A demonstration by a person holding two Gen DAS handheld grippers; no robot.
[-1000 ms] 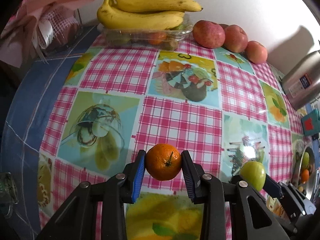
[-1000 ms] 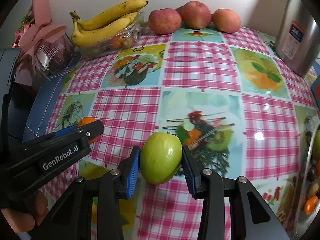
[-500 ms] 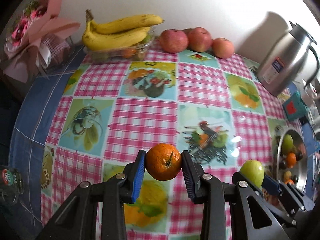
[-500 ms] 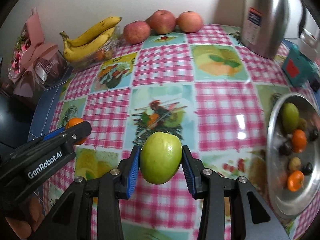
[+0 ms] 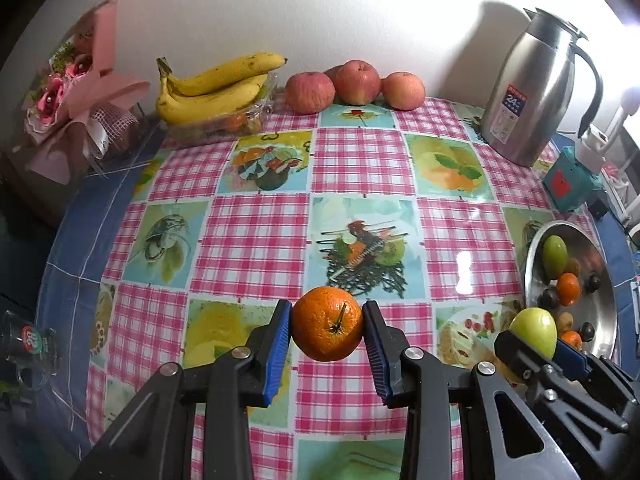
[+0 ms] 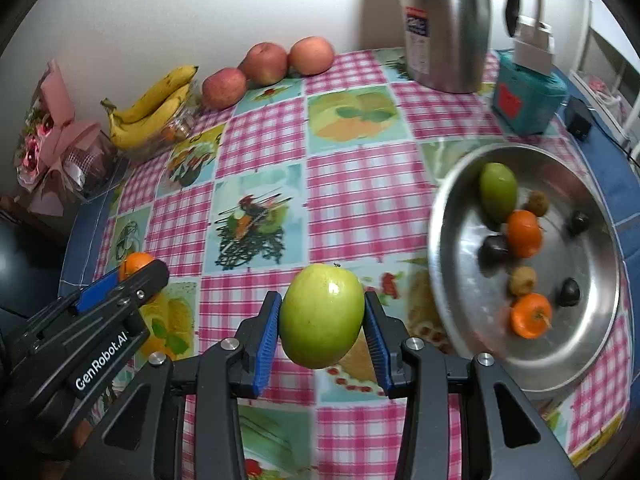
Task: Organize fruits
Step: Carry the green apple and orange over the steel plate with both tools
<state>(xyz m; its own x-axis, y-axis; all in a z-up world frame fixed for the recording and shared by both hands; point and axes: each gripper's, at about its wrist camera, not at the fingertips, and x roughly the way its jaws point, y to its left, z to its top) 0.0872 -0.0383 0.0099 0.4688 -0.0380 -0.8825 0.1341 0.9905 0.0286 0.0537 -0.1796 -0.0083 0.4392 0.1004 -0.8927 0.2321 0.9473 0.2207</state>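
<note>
**Both tongs loaded: orange on your left, green apple on your right**

Left wrist view: your left gripper (image 5: 327,330) has its blue pads pressed on either side of an orange (image 5: 327,329), stem facing the camera, carried clear above the checked tablecloth (image 5: 256,240). The jaws stand only as far apart as the fruit is wide. At 4 o'clock from the orange, your right gripper (image 5: 536,340) comes in from the lower right with a green apple (image 5: 534,330) in its pads. Just past it, at 3 o'clock, sits the metal bowl (image 5: 600,320), holding another green fruit, oranges and small dark fruits. At 11 o'clock along the far wall lie bananas (image 5: 212,88) on a clear tray; at 12 o'clock, three red apples (image 5: 354,84); at 1 o'clock, a steel jug (image 5: 528,96). A pink bouquet (image 5: 76,92) is at 10 o'clock.

Right wrist view: your right gripper (image 6: 322,320) clamps the green apple (image 6: 322,316) between both pads, held off the cloth. The metal bowl (image 6: 452,292) lies at 3 o'clock, near the apple but apart from it. Your left gripper (image 6: 136,272) shows at 9 o'clock with the orange (image 6: 134,262) peeking behind its finger. The bananas (image 6: 152,108) are at 10 o'clock, the red apples (image 6: 264,66) at 12, the steel jug (image 6: 448,24) at 1, beside a teal box (image 6: 528,96).
</note>
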